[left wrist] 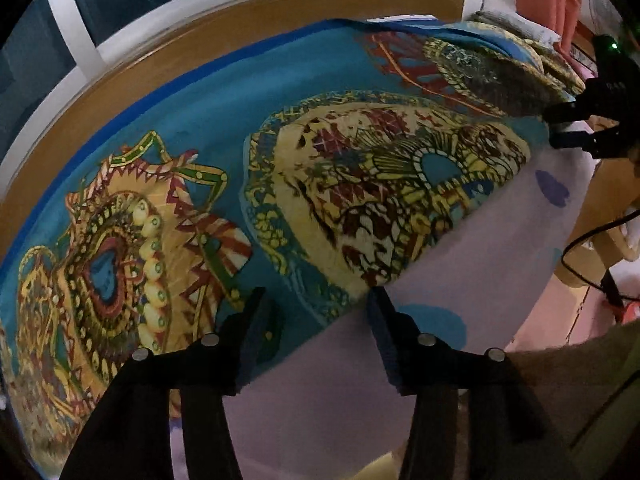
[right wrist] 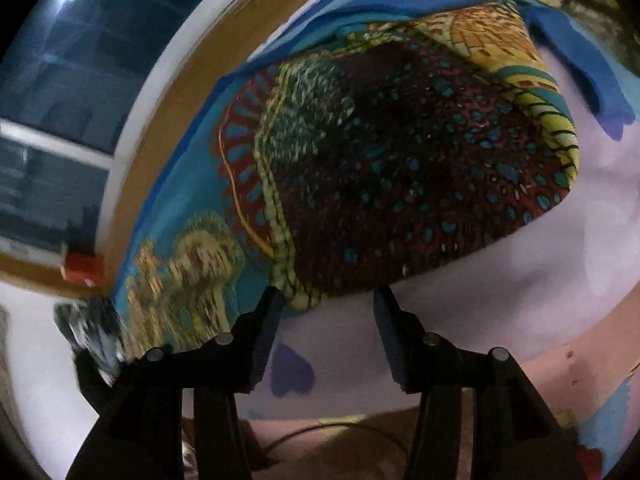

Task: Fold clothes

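A teal cloth (left wrist: 224, 120) printed with yellow, red and dark ornaments lies spread over a pale lilac sheet (left wrist: 460, 272) with blue heart prints. In the left wrist view my left gripper (left wrist: 316, 300) is open just above the cloth's near edge, one finger over the print and the other over the sheet. The right wrist view shows a folded, dark-patterned part of the same cloth (right wrist: 400, 168). Its near edge lies just beyond my right gripper (right wrist: 328, 300), which is open with nothing between its pads.
A wooden ledge (left wrist: 132, 68) and a white window frame (left wrist: 72, 20) run behind the cloth. At the right edge sit a black device with a green light (left wrist: 608, 80), a black cable (left wrist: 588, 248) and pink fabric (left wrist: 548, 0). A small red object (right wrist: 82, 270) rests on the ledge.
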Available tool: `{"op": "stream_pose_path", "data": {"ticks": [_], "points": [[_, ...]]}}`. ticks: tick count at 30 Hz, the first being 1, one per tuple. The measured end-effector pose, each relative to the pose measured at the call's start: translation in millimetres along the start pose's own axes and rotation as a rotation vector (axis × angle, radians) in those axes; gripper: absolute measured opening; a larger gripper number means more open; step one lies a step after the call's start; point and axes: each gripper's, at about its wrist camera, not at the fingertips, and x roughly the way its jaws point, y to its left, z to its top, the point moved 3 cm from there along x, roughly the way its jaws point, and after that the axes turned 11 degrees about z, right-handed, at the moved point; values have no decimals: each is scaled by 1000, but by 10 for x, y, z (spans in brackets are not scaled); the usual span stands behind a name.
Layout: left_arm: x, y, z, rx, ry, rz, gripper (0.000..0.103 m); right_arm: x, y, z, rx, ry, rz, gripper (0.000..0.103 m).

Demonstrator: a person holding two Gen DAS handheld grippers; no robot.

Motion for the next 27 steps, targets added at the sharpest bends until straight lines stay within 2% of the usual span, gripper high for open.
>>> {"op": "stream_pose_path", "data": {"ticks": [8,14,16,20,21,24,25,26,27], "points": [[23,-23,-13,2,12,-27,58,-18,-124,3,168,-75,79,48],[-30,-114,-47,47,14,-39,58,37,-156,-188,315,12,154,48],[-25,-130,-24,48,6,-47,58,165,-75,-196,308,27,178,49],[7,-135,37,55,-9,-65,61,304,79,-77,252,6,146,49],[27,-134,58,50,-13,-70,65,322,87,-46,256,2,146,49],[56,-90,79,19,-23,-87,65,347,79,25,277,-10,155,49],[46,-87,73,14,-32,-85,62,358,79,33,279,-18,158,48],[27,-93,71,17,-47,-78,43,370,80,40,280,-26,159,46],[-21,-71,59,11,-59,-76,1,354,63,50,260,-34,139,27]]}}
